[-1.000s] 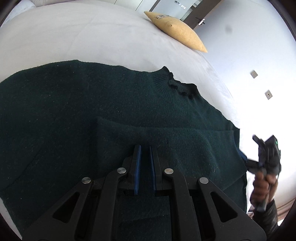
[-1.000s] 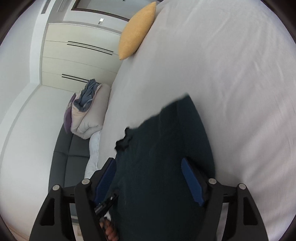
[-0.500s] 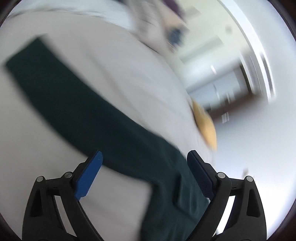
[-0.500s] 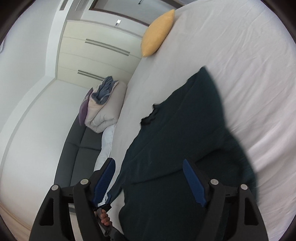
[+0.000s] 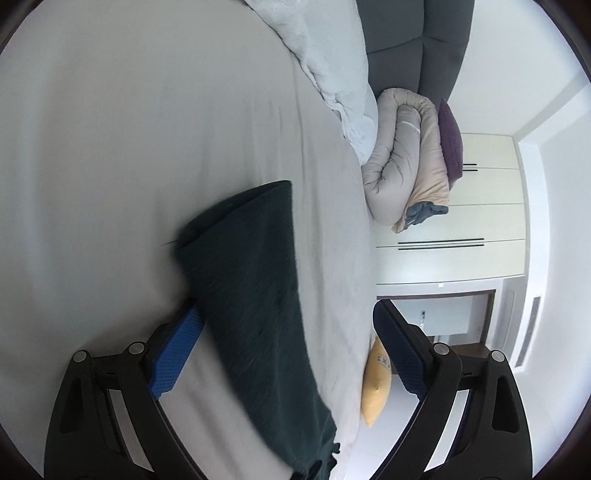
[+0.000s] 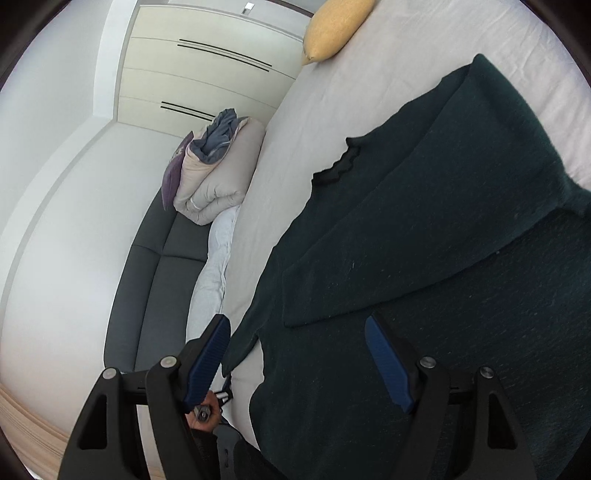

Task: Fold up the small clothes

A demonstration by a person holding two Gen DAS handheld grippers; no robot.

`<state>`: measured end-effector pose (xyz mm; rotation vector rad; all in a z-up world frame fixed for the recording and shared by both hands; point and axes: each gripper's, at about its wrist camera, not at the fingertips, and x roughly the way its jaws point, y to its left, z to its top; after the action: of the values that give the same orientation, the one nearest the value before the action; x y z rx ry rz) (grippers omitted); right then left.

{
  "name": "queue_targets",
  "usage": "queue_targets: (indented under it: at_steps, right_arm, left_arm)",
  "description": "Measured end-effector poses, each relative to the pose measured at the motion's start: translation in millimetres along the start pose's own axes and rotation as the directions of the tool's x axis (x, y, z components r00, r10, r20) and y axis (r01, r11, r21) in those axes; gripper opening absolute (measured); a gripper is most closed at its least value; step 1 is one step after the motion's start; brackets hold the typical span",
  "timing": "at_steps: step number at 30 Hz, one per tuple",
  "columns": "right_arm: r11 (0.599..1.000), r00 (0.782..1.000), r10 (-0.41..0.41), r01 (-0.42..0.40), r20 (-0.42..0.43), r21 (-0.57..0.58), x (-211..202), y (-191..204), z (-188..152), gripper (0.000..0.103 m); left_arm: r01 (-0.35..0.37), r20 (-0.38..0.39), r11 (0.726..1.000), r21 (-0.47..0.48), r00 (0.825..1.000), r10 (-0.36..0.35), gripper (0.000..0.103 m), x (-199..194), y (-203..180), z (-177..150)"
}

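Note:
A dark green knit sweater (image 6: 443, 258) lies flat on the white bed, one sleeve folded across its body. Its frilled collar (image 6: 338, 166) points to the far side. In the left wrist view the other sleeve (image 5: 255, 295) lies stretched out on the sheet. My left gripper (image 5: 288, 350) is open and empty, its fingers either side of that sleeve. My right gripper (image 6: 306, 362) is open and empty over the sweater's lower part.
The white bed sheet (image 5: 110, 147) spreads wide to the left. A yellow pillow (image 6: 332, 26) lies at the bed's far end. A rolled beige duvet (image 6: 218, 184) and a white blanket (image 5: 332, 55) rest on a grey sofa (image 6: 155, 280) beside the bed.
My left gripper has let go of the folded sleeve, opened, and swung over to the other, stretched-out sleeve. My right gripper stayed open and moved back over the sweater.

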<state>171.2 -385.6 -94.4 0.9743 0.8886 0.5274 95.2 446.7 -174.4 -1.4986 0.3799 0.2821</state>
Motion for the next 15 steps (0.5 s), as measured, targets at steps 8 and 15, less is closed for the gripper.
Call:
queue_targets:
  at_steps: [8,15]
  right_arm:
    - [1.0,1.0,-0.007,0.007,0.005,0.004,1.5,-1.6,-4.6,0.079]
    - [1.0,1.0,-0.006,0.006,0.009,-0.001,0.5,-2.3,-7.9,0.079]
  left_arm:
    - [0.003,-0.039,0.993,-0.114,0.999,-0.008,0.01,32.3,35.4,14.2]
    - [-0.03,-0.046,0.969,0.246,0.998,0.042,0.008,31.4,-42.4,-37.5]
